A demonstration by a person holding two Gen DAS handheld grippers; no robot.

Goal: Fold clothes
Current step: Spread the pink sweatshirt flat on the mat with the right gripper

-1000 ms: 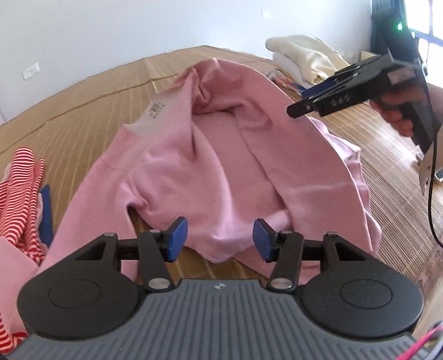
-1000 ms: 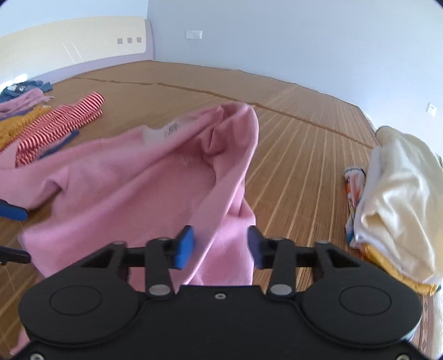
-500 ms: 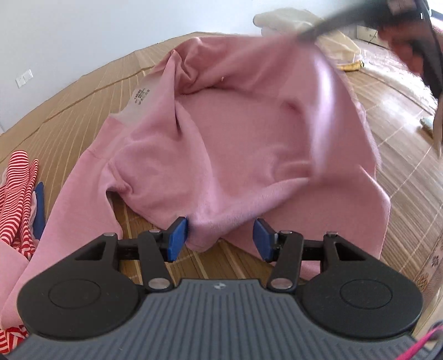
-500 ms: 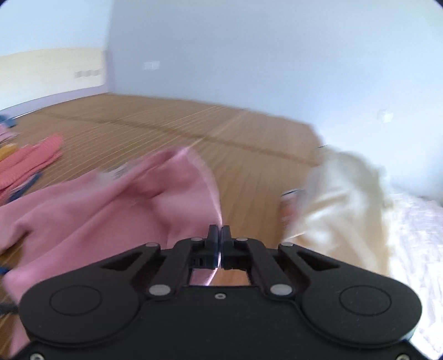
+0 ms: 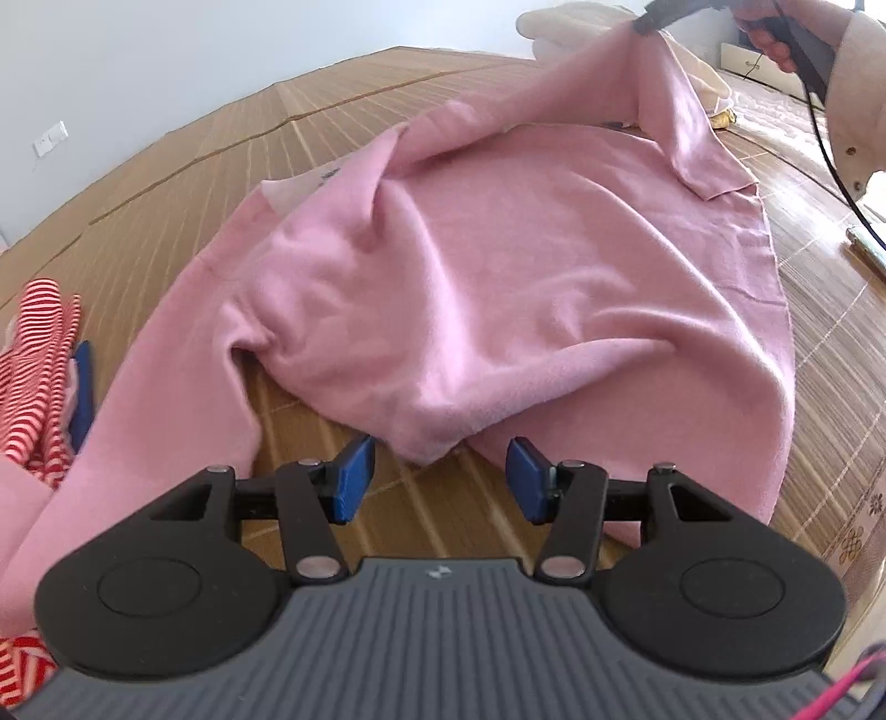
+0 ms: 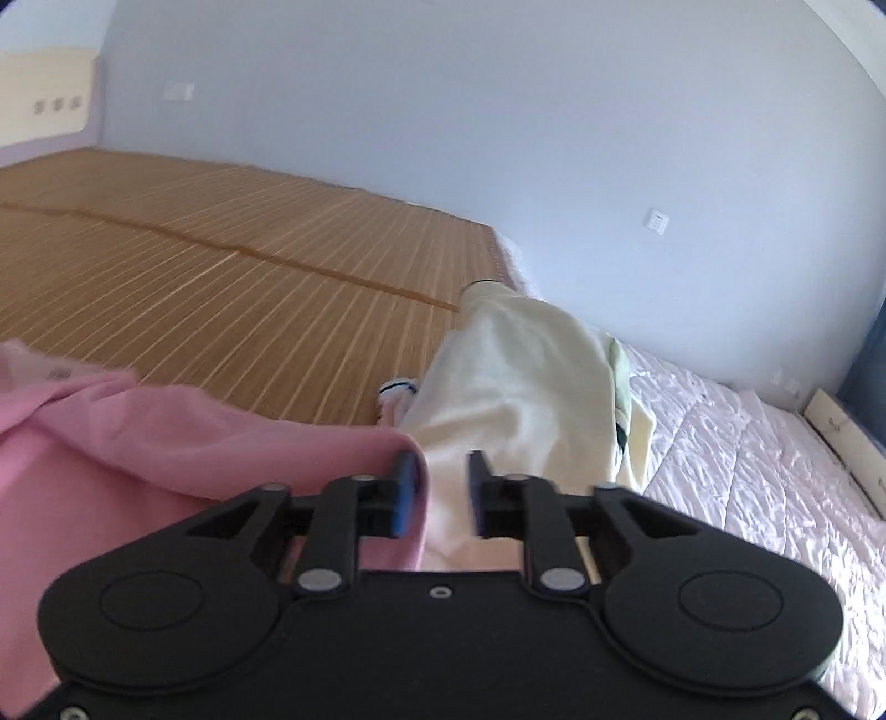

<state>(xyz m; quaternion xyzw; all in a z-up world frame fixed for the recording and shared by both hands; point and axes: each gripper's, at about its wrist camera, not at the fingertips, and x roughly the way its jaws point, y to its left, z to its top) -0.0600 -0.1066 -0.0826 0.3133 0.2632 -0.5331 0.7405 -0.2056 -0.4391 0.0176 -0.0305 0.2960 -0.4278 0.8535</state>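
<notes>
A pink sweatshirt lies spread on the bamboo mat, its white neck label facing the far left. My left gripper is open, low over the mat, with a bottom corner of the sweatshirt just ahead of its blue pads. At the top right, my right gripper holds one edge of the sweatshirt raised, a hand behind it. In the right wrist view my right gripper has its blue pads apart, and the pink sweatshirt drapes over its left finger.
Red-and-white striped clothes lie at the left, with a blue piece beside them. A cream folded pile sits ahead of the right gripper, at the mat's edge. A white quilted mattress runs along the wall to the right.
My right gripper shut on the sweatshirt's edge, pulled it up and to the right, spreading the garment flatter, and now its pads stand apart. The left gripper stayed open and low.
</notes>
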